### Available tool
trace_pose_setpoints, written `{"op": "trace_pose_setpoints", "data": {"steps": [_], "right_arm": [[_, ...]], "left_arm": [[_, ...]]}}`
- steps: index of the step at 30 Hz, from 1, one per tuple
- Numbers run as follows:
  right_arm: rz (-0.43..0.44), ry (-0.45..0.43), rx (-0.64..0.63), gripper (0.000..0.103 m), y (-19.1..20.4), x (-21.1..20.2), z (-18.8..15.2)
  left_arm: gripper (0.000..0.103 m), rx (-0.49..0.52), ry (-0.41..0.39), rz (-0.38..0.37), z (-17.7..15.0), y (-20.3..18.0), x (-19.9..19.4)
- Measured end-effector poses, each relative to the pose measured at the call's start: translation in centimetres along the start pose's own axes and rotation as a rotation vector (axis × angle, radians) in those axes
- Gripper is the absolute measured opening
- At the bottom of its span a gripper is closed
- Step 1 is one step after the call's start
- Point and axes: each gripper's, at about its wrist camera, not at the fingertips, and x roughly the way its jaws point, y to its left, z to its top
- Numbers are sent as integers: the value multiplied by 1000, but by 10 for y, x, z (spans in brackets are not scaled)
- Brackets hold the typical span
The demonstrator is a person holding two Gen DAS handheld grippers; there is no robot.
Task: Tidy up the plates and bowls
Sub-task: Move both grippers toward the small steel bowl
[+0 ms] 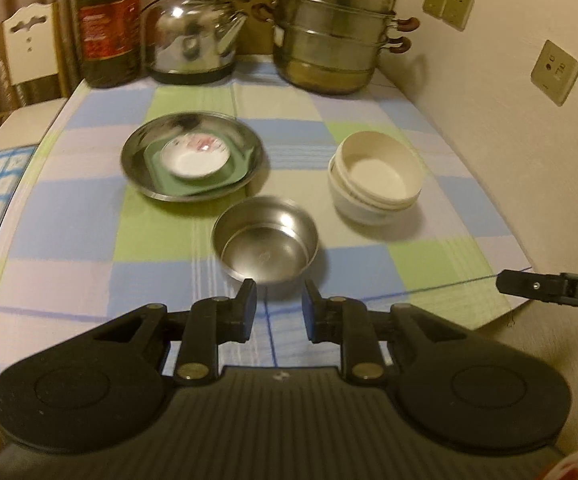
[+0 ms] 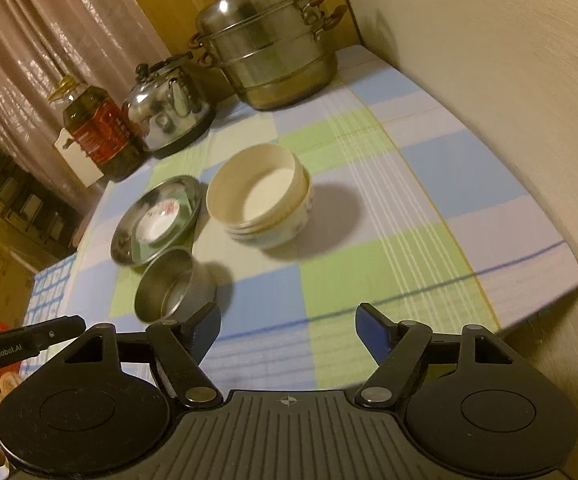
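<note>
On the checkered table [image 1: 69, 240], the steel bowl [image 1: 265, 240] sits nearest the front edge. To its left and further back lies a steel plate [image 1: 137, 168] carrying a green dish [image 1: 193, 186] with a small white saucer [image 1: 195, 157] on top. To the bowl's right and a little further back stands a stack of cream bowls [image 1: 377, 178]. The left tool [image 1: 279, 308] hovers just before the steel bowl, narrowly parted and holding nothing. The right tool [image 2: 287, 334], to the bowl's right, gapes wide and holds nothing.

Steel steamer pot [image 1: 331, 28], kettle [image 1: 193, 34] and oil bottle [image 1: 107, 24] along the checked tablecloth's [image 1: 161, 240] far edge.
</note>
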Motion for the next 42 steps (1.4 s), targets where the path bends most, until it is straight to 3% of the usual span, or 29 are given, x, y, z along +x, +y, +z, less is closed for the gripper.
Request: {"op": "trace_pose_setpoints", "data": {"steps": [10, 20, 29, 42], "right_arm": [[20, 62, -62, 75, 10, -4, -33], [30, 105, -133, 75, 29, 4, -48], [29, 132, -184, 75, 45, 22, -46], [-65, 158, -156, 75, 50, 50, -27]], "left_arm": [[21, -59, 30, 52, -37, 13, -25], [21, -83, 65, 61, -53, 22, -30], [21, -83, 88, 49, -49, 37, -14], [21, -82, 100, 10, -24, 58, 18]]}}
